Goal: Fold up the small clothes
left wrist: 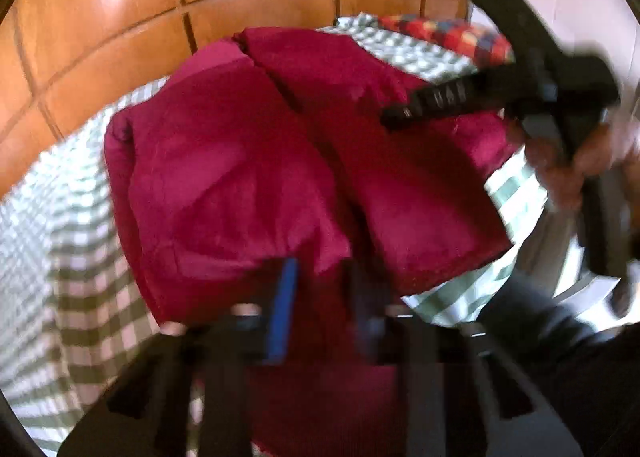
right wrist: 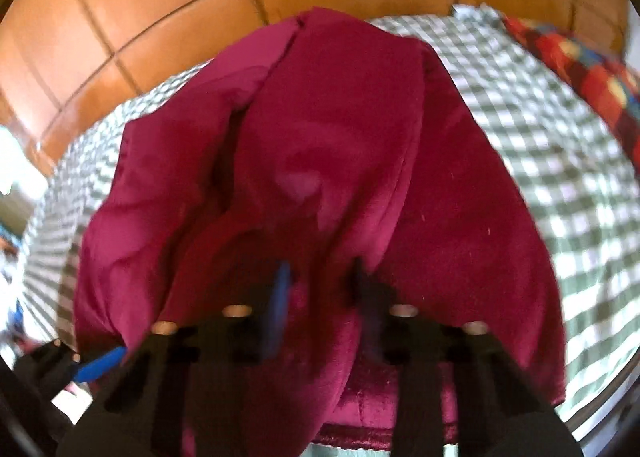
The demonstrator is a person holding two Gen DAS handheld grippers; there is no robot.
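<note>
A dark red velvety garment (left wrist: 240,177) lies rumpled on a green and white checked sheet (left wrist: 52,241). My left gripper (left wrist: 324,293) is at the garment's near edge, and its blue-padded fingers (left wrist: 286,297) are shut on a fold of the red cloth. My right gripper (right wrist: 320,289) is shut on the garment (right wrist: 328,137) at its near hem, with cloth bunched between the jaws. In the left wrist view the right gripper (left wrist: 396,117) reaches in from the right, held by a hand (left wrist: 568,165). The left gripper's blue pad (right wrist: 100,367) shows low on the left in the right wrist view. Both views are blurred.
Glossy wooden panels (left wrist: 120,37) rise behind the bed. A red, blue and yellow patchwork pillow (right wrist: 592,73) lies at the far right on the sheet (right wrist: 560,161). A person's dark trouser leg (left wrist: 540,321) stands at the bed's near right edge.
</note>
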